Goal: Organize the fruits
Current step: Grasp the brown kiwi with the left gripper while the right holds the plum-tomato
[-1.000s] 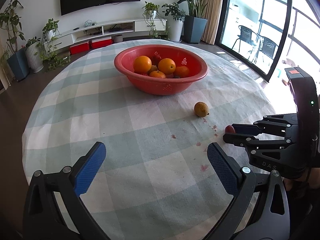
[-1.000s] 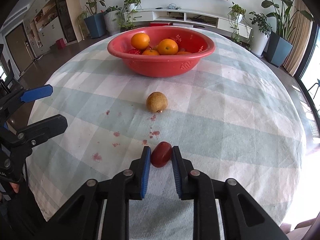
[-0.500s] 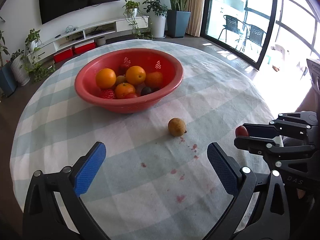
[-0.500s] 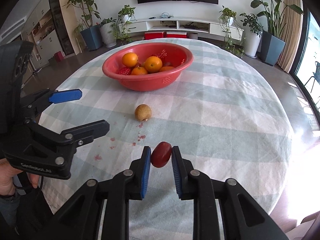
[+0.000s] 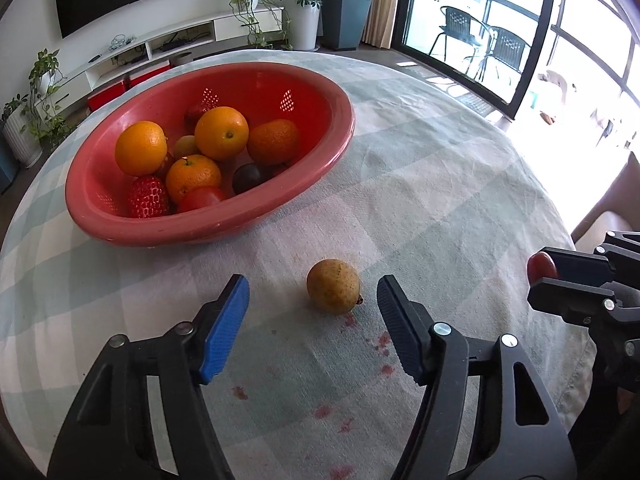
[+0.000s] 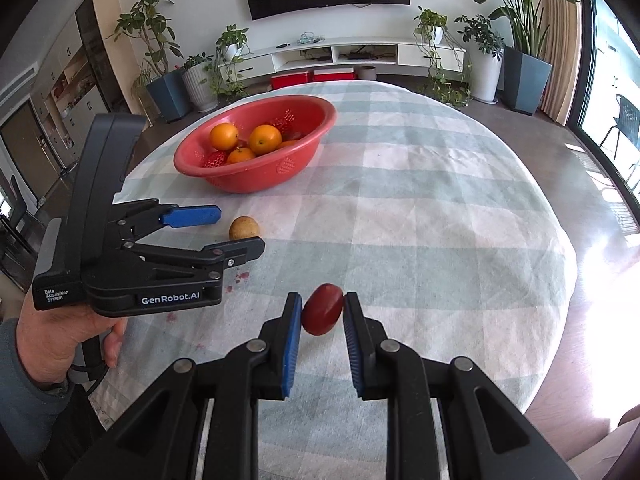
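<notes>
The left hand-held gripper [image 5: 312,320] has come forward to the brown fruit [image 5: 334,286]. Its jaws have just been closing, the fruit now between them untouched.

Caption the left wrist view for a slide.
Left gripper fingers closing around a brown fruit on the checked tablecloth, near the red bowl.

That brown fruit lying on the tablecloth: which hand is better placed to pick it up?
The left. The left gripper has been closing, its jaws either side of the brown fruit, not yet touching. The right gripper already holds a red fruit.
</notes>
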A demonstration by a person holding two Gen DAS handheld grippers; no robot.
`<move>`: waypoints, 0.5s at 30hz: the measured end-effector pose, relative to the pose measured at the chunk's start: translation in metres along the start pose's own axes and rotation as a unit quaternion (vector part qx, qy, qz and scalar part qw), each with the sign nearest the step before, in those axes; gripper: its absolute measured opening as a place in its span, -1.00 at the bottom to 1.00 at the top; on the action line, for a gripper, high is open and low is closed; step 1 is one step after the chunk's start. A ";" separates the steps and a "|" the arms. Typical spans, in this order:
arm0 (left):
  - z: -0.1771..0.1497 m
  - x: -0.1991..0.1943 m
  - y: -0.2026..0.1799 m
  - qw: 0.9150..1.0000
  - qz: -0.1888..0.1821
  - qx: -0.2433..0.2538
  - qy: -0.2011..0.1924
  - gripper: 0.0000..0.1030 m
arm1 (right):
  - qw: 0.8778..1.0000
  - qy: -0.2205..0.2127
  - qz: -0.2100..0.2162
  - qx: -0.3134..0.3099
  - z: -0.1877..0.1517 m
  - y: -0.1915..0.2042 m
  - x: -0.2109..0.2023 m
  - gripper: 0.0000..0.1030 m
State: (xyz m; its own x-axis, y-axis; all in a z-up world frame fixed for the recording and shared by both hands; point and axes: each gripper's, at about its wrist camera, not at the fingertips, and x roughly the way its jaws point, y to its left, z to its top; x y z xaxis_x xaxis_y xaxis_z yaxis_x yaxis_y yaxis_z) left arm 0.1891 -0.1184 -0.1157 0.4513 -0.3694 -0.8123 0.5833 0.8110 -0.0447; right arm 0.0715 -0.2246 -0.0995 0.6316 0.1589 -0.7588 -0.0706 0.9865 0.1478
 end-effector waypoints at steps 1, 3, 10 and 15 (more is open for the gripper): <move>0.001 0.002 0.000 1.000 0.001 0.001 0.001 0.19 | 1.000 0.000 0.001 0.000 0.000 0.000 0.001 -0.54; 0.002 0.005 0.001 1.000 -0.002 0.001 0.003 -0.01 | 1.000 0.001 0.005 0.001 -0.001 0.000 0.002 -0.55; 0.001 0.006 -0.008 1.000 -0.002 0.017 0.000 -0.38 | 1.000 0.000 0.006 0.000 -0.002 0.002 0.002 -0.55; -0.001 -0.001 -0.008 1.000 -0.007 0.015 -0.014 -0.50 | 1.000 -0.003 0.006 -0.001 -0.002 0.004 0.001 -0.55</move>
State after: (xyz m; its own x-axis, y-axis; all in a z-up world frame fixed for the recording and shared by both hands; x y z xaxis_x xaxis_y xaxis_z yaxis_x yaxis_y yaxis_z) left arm 0.1834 -0.1236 -0.1150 0.4610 -0.3929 -0.7957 0.6096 0.7918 -0.0378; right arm 0.0700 -0.2202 -0.1010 0.6350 0.1708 -0.7534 -0.0794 0.9845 0.1563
